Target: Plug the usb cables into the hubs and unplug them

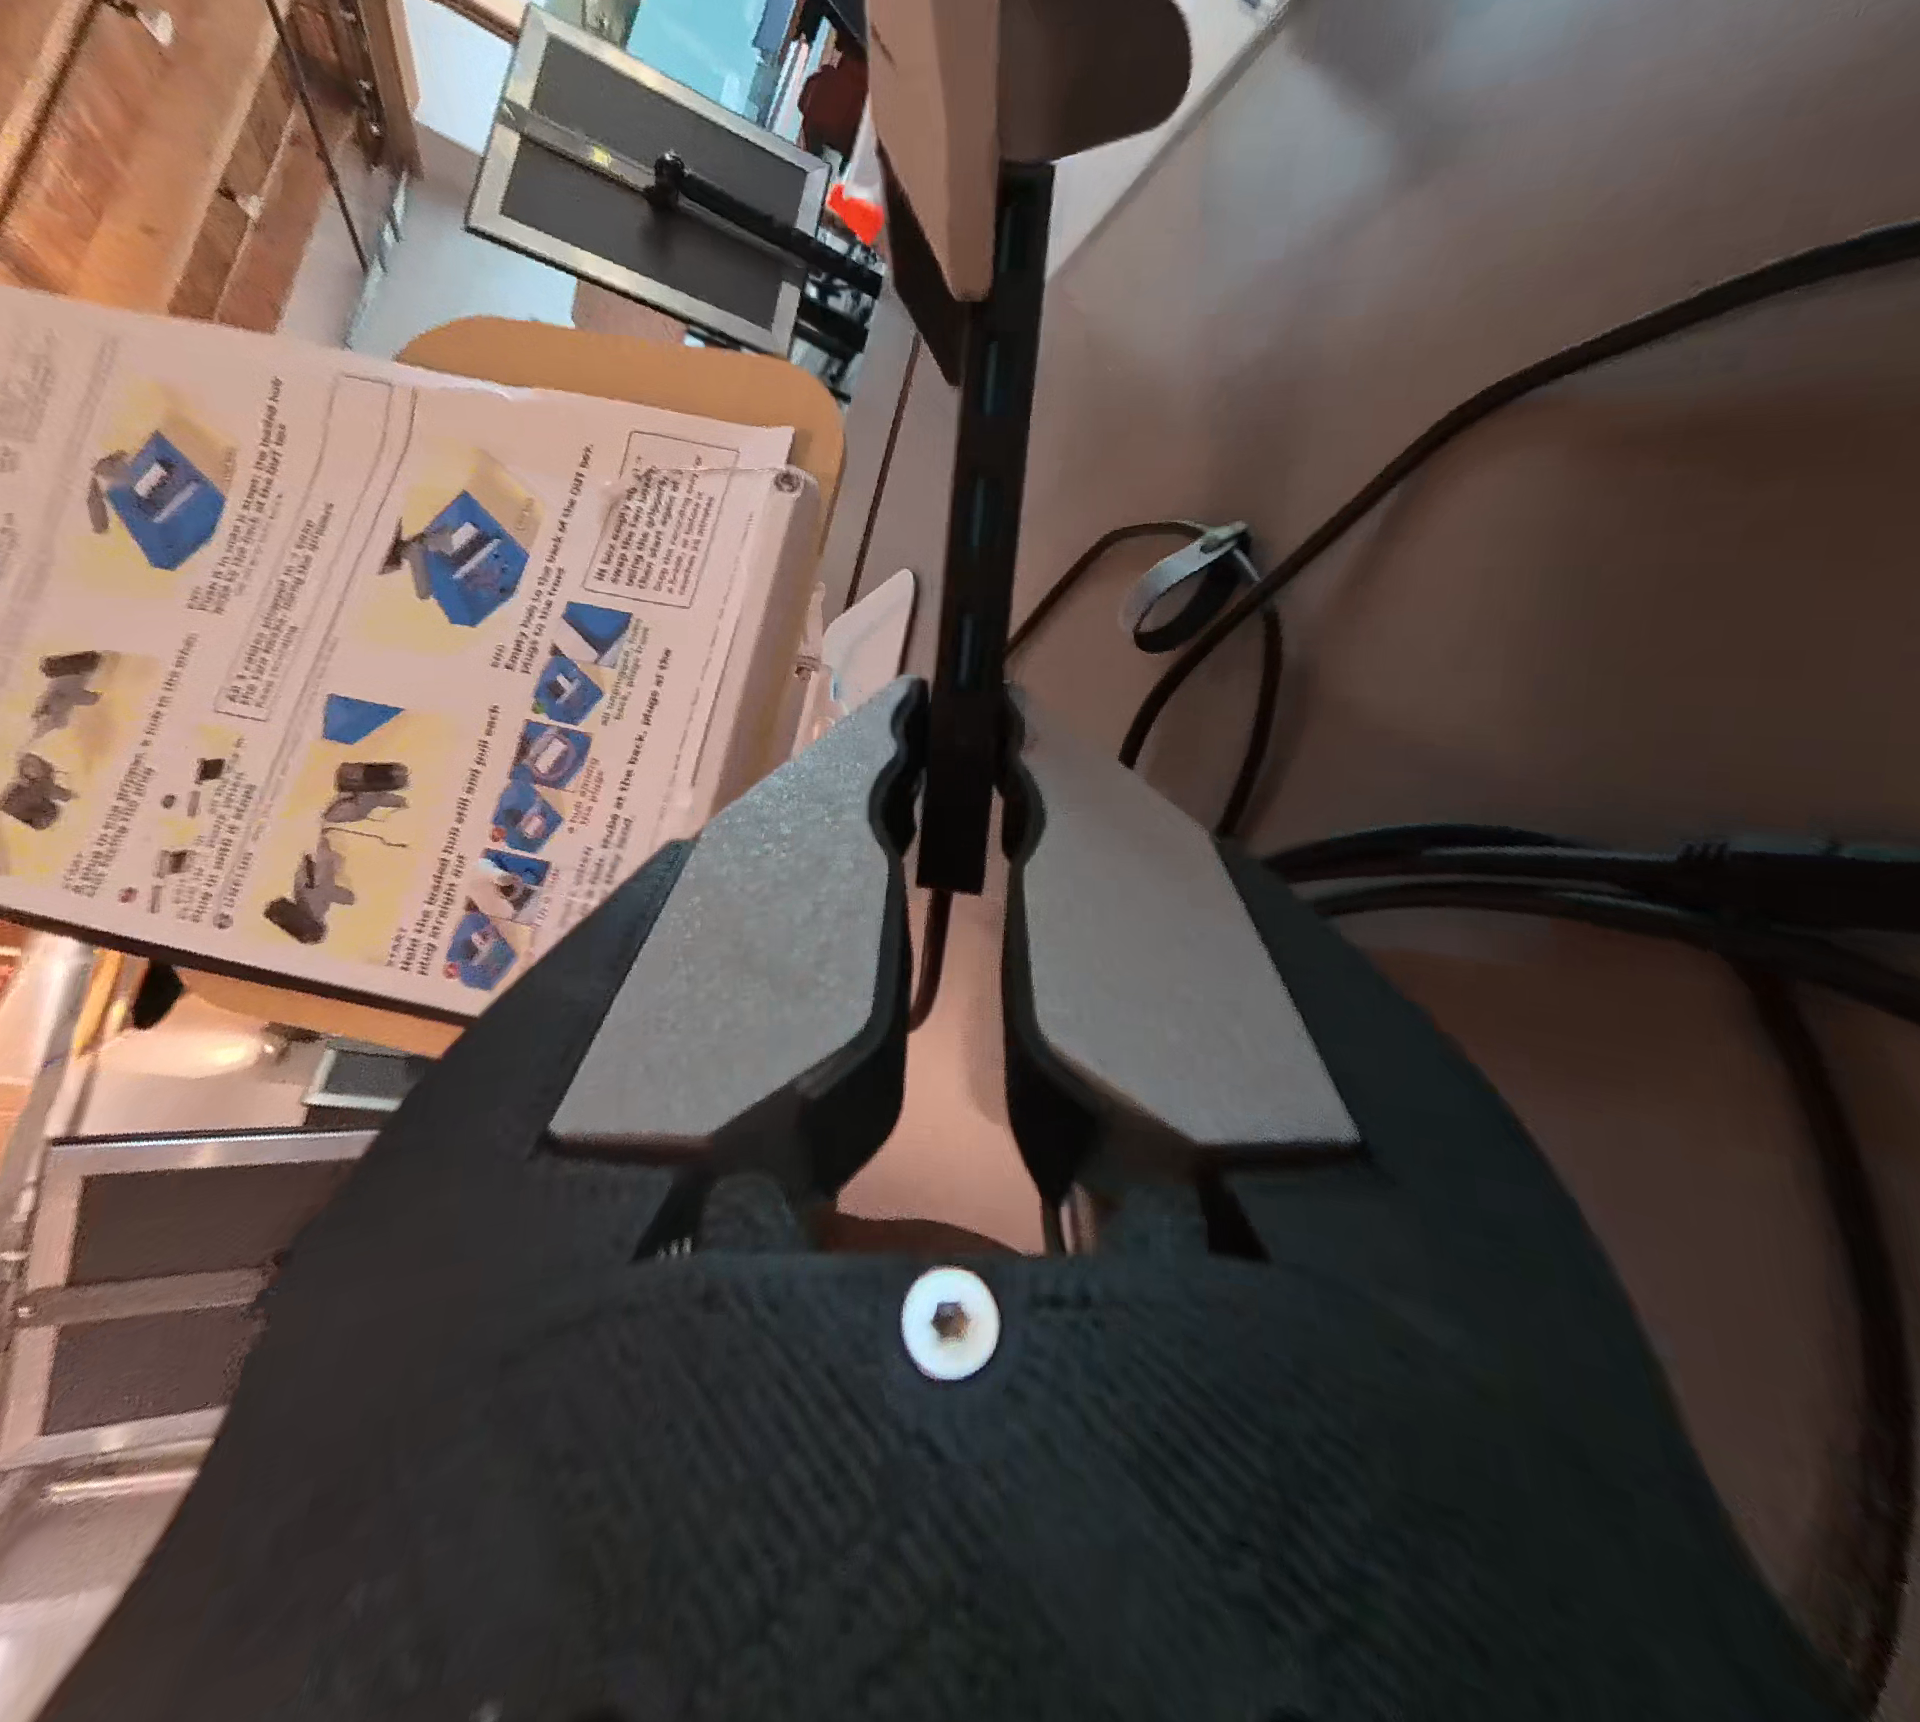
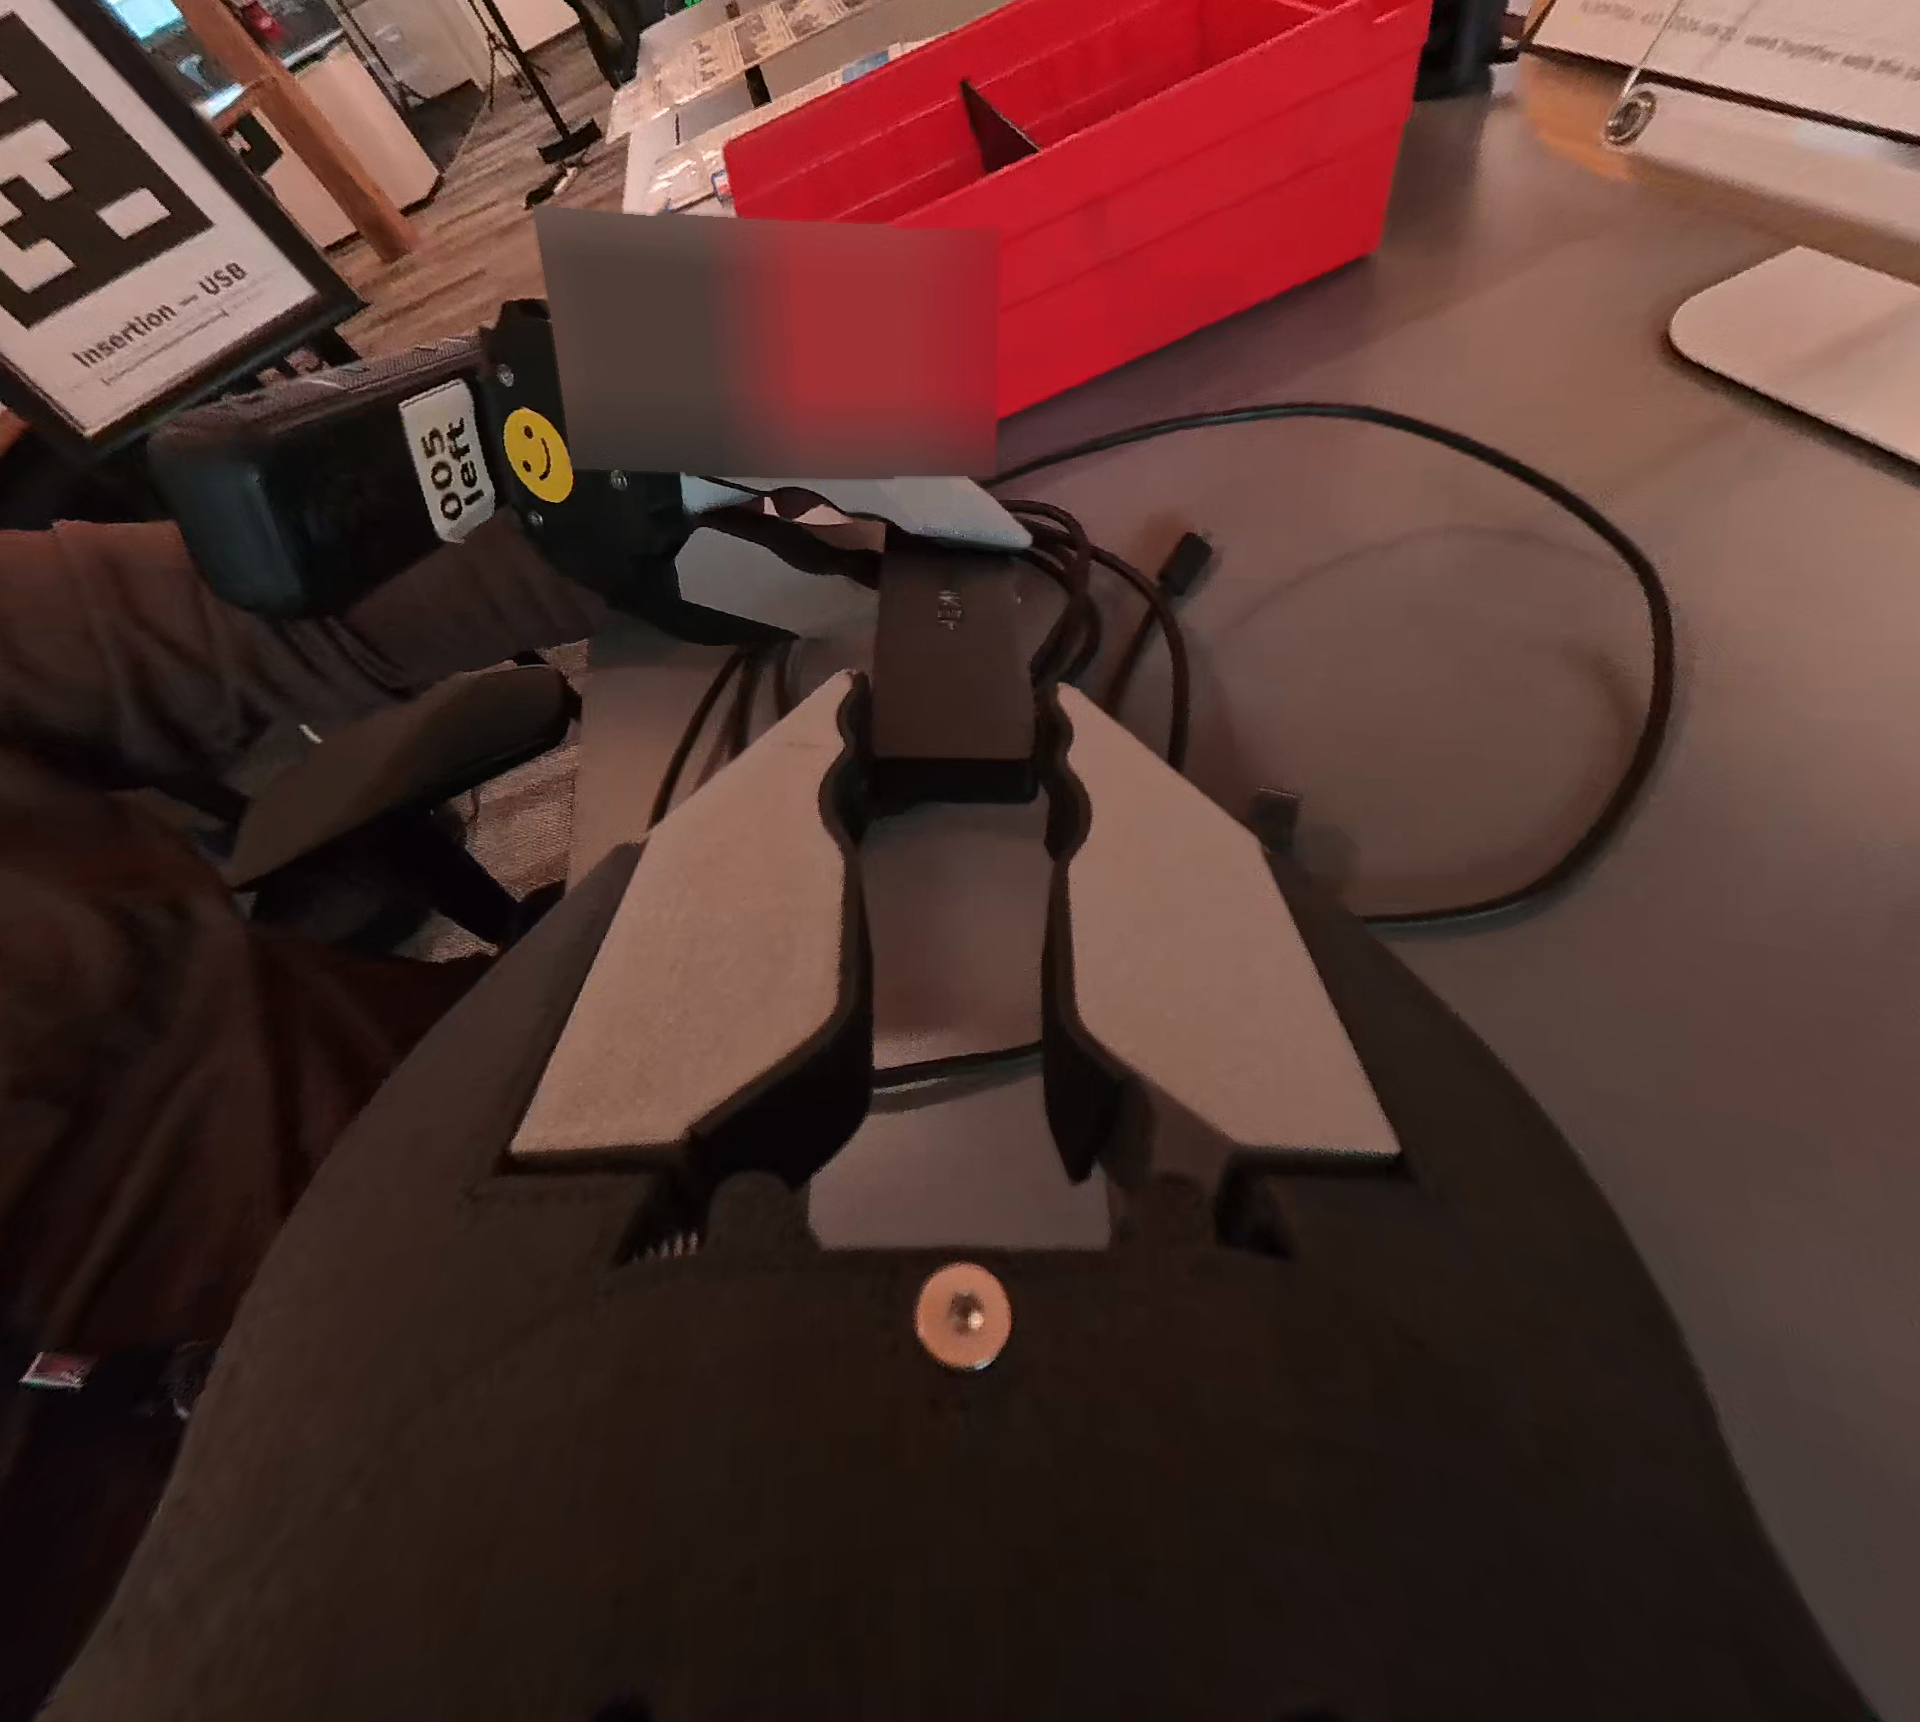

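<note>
Grey table (image 2: 1558, 633) carried everything; red bin (image 2: 1122, 145) sat at the back, divider inside, looked empty from here. Black cables (image 2: 1621, 592) looped loose across the table, with free plug ends lying near the hub. Hub (image 2: 951, 685), a slim black bar, was held off the table between both tools. Right gripper (image 2: 951, 763) had its fingers closed on the hub's near end, pointing forward and slightly down. Left gripper (image 1: 961, 768) was clamped on the opposite end, rolled sideways so the port row (image 1: 987, 467) faced edge-on. My read: hub handoff or reposition, no plug in hand. Next move needs one gripper to let go and fetch a plug.
</note>
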Motion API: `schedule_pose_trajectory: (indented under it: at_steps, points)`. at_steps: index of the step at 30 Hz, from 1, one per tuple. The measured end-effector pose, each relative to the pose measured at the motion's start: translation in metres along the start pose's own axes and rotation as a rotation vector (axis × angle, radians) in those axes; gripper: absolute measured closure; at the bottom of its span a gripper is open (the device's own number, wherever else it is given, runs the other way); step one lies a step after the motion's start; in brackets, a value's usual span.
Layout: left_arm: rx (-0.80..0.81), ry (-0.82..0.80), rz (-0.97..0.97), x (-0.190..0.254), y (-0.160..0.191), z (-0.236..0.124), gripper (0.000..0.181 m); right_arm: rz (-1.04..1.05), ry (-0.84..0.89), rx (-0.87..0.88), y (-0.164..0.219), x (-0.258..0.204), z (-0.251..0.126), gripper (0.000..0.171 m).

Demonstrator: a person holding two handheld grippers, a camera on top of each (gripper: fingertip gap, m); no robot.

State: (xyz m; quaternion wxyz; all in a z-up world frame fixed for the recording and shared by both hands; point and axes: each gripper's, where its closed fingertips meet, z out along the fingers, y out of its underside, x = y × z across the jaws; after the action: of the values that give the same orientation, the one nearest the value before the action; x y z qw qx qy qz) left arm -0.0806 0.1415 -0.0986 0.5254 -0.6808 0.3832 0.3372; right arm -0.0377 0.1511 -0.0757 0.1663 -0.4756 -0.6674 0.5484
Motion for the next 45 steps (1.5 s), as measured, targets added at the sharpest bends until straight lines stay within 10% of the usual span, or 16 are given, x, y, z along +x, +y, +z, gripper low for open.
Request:
schedule_pose_trajectory:
  at_steps: [4, 10, 35, 45]
  points:
    - [-0.044, 0.040, -0.001, 0.013, 0.016, 0.006, 0.172, -0.096, 0.187, -0.041, 0.011, 0.041, 0.008, 0.171]
    - [-0.189, 0.004, 0.032, 0.012, 0.041, 0.011, 0.172, -0.249, 0.450, -0.092, 0.014, 0.069, 0.005, 0.150]
    - [0.043, 0.064, -0.035, 0.023, 0.009, -0.002, 0.172, -0.446, 0.292, -0.077, 0.031, 0.020, 0.033, 0.129]
    - [0.199, 0.177, -0.200, 0.025, -0.003, -0.016, 0.164, -0.662, 0.319, -0.147, 0.037, 0.015, 0.043, 0.154]
